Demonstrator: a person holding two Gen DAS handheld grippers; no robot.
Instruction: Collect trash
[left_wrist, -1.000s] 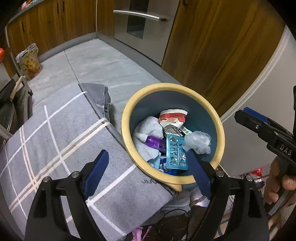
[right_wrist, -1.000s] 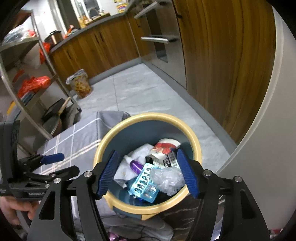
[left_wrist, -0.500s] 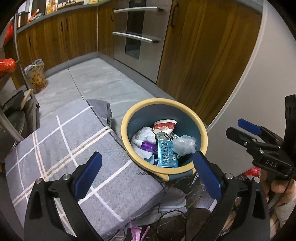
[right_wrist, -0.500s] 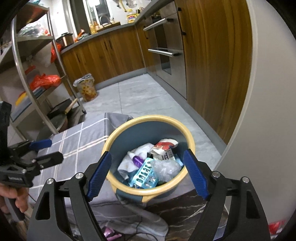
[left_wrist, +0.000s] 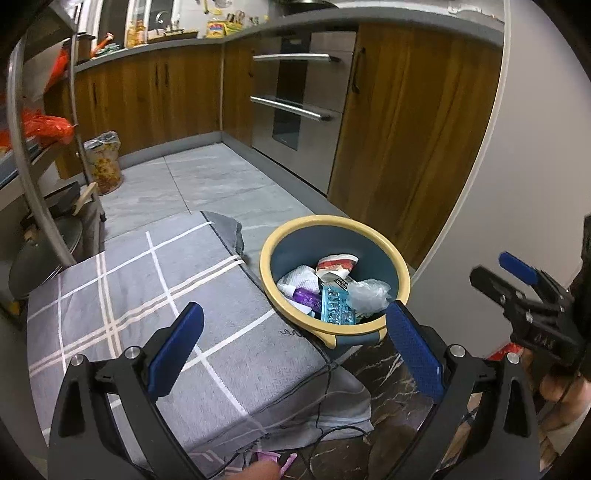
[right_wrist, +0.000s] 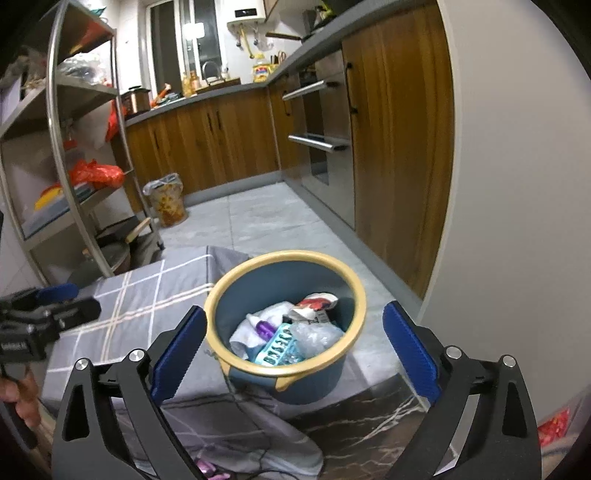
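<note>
A blue bin with a yellow rim (left_wrist: 400, 271) (right_wrist: 356, 291) stands at the right edge of a grey plaid cloth (left_wrist: 129, 280) (right_wrist: 140, 299). It holds trash: a clear plastic wad (left_wrist: 369, 293), a blue blister pack (left_wrist: 334, 308) (right_wrist: 279, 347), a purple bottle (left_wrist: 306, 295), a white tissue and a red-and-white wrapper. My left gripper (left_wrist: 295, 347) is open and empty, above and in front of the bin. My right gripper (right_wrist: 291, 350) is open and empty, also in front of the bin, and shows at the right of the left wrist view (left_wrist: 513, 288).
Wooden kitchen cabinets (left_wrist: 399, 122) and an oven (left_wrist: 295, 107) line the far wall. A metal shelf rack (right_wrist: 59, 155) stands at the left. A small lined bin (right_wrist: 166, 199) sits on the grey floor. A black cable (left_wrist: 317, 398) lies on the dark marble surface.
Both grippers have pulled up and back from the bin, so it looks smaller and more of the kitchen shows. Both stay open and empty.
</note>
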